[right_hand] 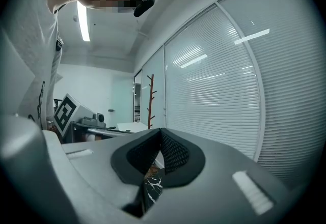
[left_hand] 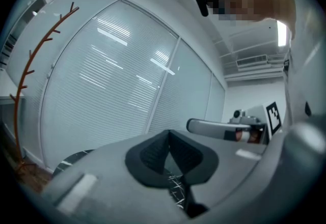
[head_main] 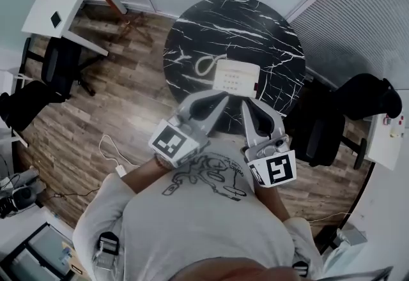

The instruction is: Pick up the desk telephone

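On the table (head_main: 255, 24), only the head view shows the desk telephone (head_main: 236, 76). Left gripper (left_hand: 169, 132) and right gripper (right_hand: 161, 130) are closed, empty.

Open tabletop (head_main: 246, 24) rings the telephone (head_main: 235, 75); chair (head_main: 317, 136) crowds right.

My head camera looks steeply down from above my shoulders onto the round marble bench (head_main: 255, 24), with the left gripper (head_main: 222, 98) and right gripper (head_main: 246, 102) mid-frame. Each gripper camera sits close behind its own jaws and looks level along them toward the blinds (left_hand: 102, 75). Both gripper views share those blinds, the coat stand (right_hand: 151, 101), a sliver of bench, and each shows the other gripper at its edge.
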